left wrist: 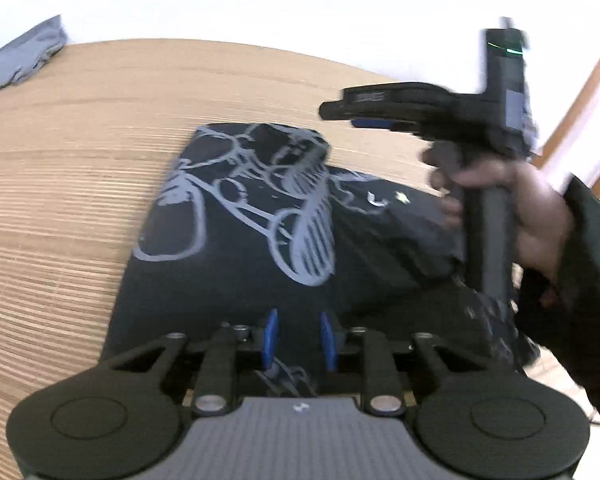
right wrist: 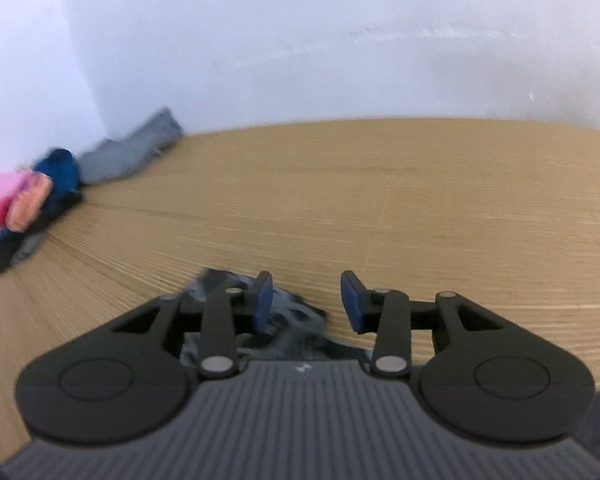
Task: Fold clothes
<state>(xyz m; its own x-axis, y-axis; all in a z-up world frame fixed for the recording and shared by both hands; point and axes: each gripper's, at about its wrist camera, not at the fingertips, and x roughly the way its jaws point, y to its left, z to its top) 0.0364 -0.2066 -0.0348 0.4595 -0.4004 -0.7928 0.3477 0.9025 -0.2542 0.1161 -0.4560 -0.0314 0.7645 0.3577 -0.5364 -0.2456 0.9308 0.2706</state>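
While black shirt with pale line print lies partly folded on ribbed wooden table | left gripper at 6 o'clock, blue pads slightly parted above hem, nothing gripped | right gripper parted wide, empty, raised above shirt's corner | grey cloth crumpled at 10 o'clock

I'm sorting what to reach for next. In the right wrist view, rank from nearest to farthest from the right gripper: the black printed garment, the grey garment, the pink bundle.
1. Black printed garment: directly below the right gripper.
2. Grey garment: far left, by the wall.
3. Pink bundle: at the left edge, probably farthest, though close to the grey one.
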